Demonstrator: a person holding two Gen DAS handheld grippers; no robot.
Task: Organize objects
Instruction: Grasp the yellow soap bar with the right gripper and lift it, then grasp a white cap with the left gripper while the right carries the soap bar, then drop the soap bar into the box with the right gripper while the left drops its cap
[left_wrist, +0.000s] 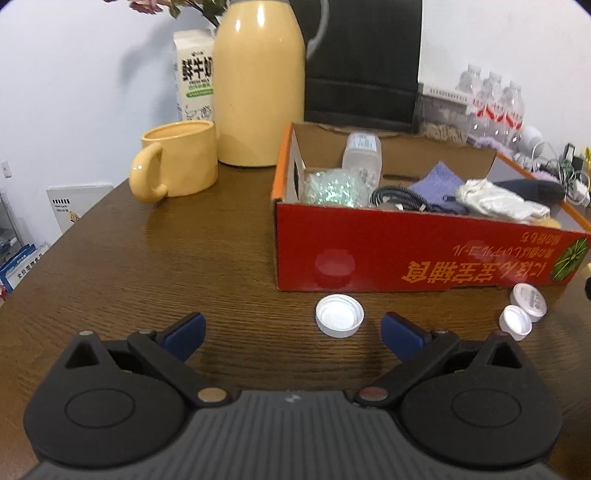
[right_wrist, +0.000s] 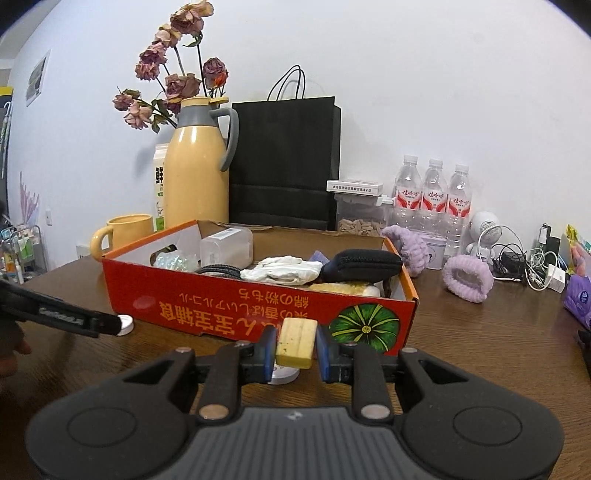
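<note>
Meanwhile, the right hand-held gripper (right_wrist: 295, 349) clamped a pale yellow rectangular block (right_wrist: 296, 342) before the red cardboard box (right_wrist: 258, 314). The left hand-held gripper (left_wrist: 293, 336) stood apart over the brown wooden tabletop (left_wrist: 166, 258), a white round plastic cap (left_wrist: 340, 315) at its one o'clock.

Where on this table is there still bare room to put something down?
Bare wood lies between the yellow mug and the red box, reaching toward the open left tool. Another patch sits right of the box, before the purple scrunchie. It is crowded inside the box, along the wall, and around the white caps.
</note>
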